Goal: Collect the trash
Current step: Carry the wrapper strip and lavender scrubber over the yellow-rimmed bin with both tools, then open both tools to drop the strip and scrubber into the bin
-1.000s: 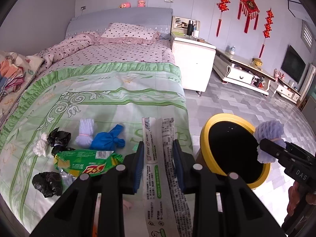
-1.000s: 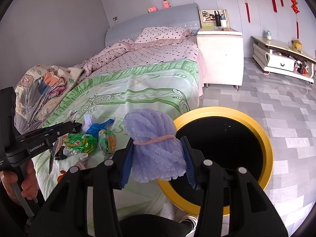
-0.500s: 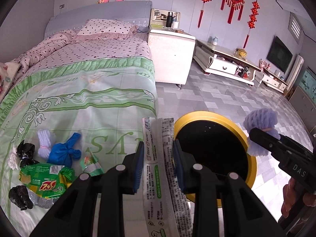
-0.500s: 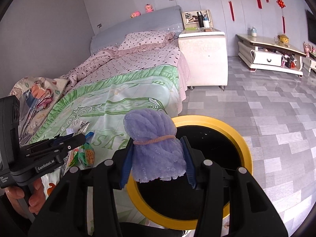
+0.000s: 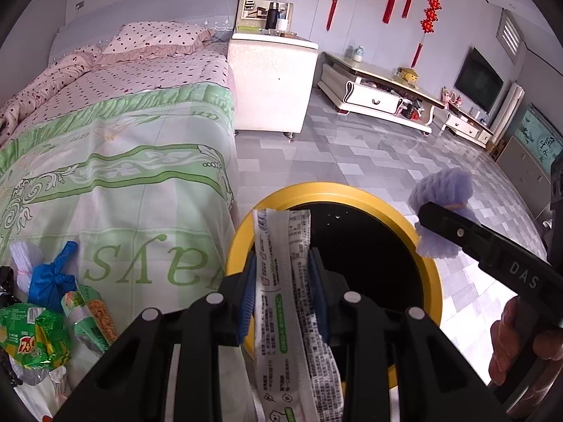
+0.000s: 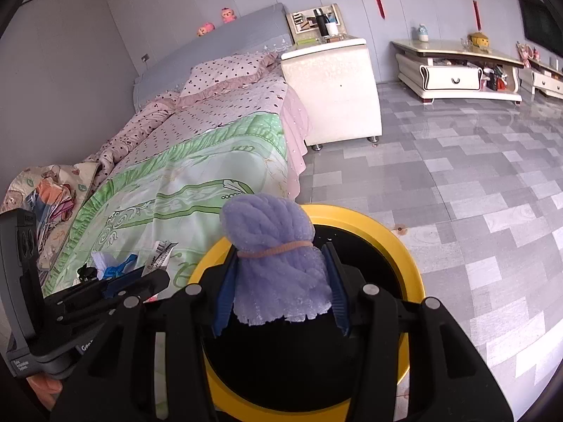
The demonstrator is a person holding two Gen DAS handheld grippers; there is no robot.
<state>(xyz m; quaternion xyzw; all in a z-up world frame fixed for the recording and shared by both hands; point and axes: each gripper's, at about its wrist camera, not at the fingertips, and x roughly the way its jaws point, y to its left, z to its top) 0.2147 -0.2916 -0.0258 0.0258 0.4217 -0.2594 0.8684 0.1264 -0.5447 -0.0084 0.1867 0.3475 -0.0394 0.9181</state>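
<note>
Left claw [image 5: 281, 288] clamped on a flat white wrapper [image 5: 285, 281], light and limp, held mid-length over the yellow-rimmed bin [image 5: 431, 267]; right claw [image 6: 279, 292] clamped on a soft, springy purple bundle [image 6: 271, 246], gripped below its band, above the bin's mouth.

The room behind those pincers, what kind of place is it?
Most likely a home bedroom: a made bed with a dotted pillow, a white nightstand, and a wall television.
</note>
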